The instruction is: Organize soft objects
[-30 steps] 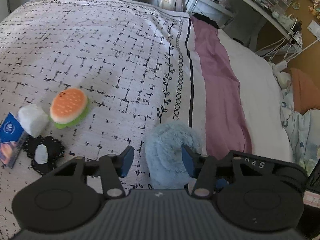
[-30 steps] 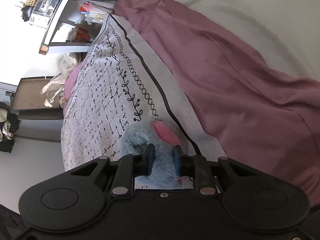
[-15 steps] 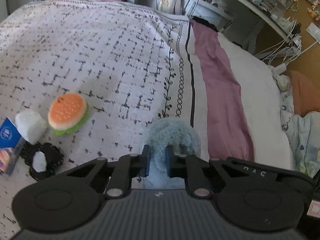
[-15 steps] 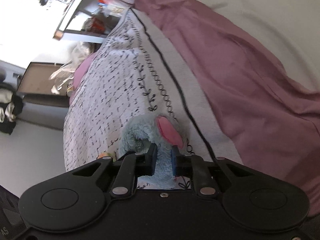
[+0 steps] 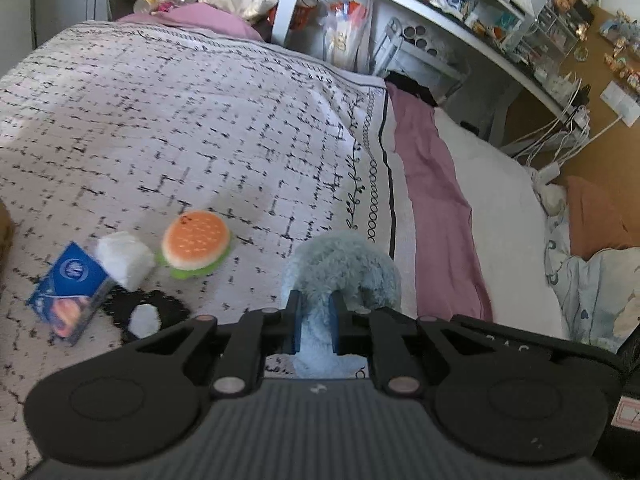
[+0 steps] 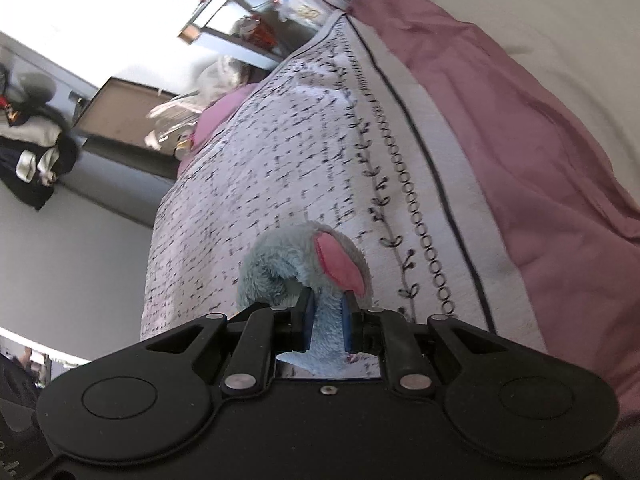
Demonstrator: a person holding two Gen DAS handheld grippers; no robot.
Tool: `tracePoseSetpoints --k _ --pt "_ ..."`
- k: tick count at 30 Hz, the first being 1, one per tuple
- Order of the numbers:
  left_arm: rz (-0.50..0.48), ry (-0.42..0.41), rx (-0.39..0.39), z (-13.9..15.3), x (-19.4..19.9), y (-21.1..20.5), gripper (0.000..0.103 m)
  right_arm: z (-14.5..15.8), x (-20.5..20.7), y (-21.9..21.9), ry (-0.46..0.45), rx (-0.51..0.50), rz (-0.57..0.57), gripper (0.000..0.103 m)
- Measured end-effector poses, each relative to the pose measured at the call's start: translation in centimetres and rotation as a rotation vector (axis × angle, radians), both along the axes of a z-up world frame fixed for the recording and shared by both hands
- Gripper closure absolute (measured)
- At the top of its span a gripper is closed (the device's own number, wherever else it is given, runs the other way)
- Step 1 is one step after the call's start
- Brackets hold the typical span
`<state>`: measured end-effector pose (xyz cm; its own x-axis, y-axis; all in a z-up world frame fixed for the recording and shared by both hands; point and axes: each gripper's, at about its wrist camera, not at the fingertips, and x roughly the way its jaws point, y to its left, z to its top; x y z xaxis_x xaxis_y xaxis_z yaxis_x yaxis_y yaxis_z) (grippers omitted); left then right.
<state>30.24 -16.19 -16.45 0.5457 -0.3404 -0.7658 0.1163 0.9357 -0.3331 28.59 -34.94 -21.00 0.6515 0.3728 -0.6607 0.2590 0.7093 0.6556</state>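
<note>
A fluffy light-blue plush toy (image 5: 340, 264) with a pink ear (image 6: 336, 262) is held over the patterned white blanket (image 5: 180, 120). My left gripper (image 5: 314, 320) is shut on one part of the plush. My right gripper (image 6: 326, 320) is shut on another part of it (image 6: 288, 268), just below the pink ear. A burger plush (image 5: 196, 242) lies on the blanket to the left, next to a white soft block (image 5: 124, 258).
A blue packet (image 5: 68, 298) and a black doily with a small white piece (image 5: 144, 316) lie at the left. A mauve sheet (image 5: 436, 216) and white bedding (image 5: 500, 200) lie to the right. A cluttered white desk (image 5: 460, 4) stands behind the bed.
My left gripper went from open around the plush to shut on it. Both grippers have lifted the plush up off the blanket, and the bed looks farther away.
</note>
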Motion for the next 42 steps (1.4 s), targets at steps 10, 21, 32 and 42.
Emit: tracePoseSetpoints --k 10,21,32,42 --pt "0.045 -0.023 -0.021 2.3 -2.2 4.2 0.091 2.5 -1.4 3.7 -0.019 0.015 0.019 0.089" --pt "0.087 -0.069 -0.046 4.8 -4.1 8.9 0.091 5.7 -2.5 8.3 -0.069 -0.025 0.052 0.089" --pt "0.126 -0.097 -0.082 6.1 -5.7 13.6 0.091 7.6 -3.3 13.0 -0.101 -0.075 0.088 0.089" --pt "0.181 -0.117 -0.108 7.0 -6.6 18.8 0.091 9.1 -3.2 18.5 -0.132 -0.104 0.145 0.089"
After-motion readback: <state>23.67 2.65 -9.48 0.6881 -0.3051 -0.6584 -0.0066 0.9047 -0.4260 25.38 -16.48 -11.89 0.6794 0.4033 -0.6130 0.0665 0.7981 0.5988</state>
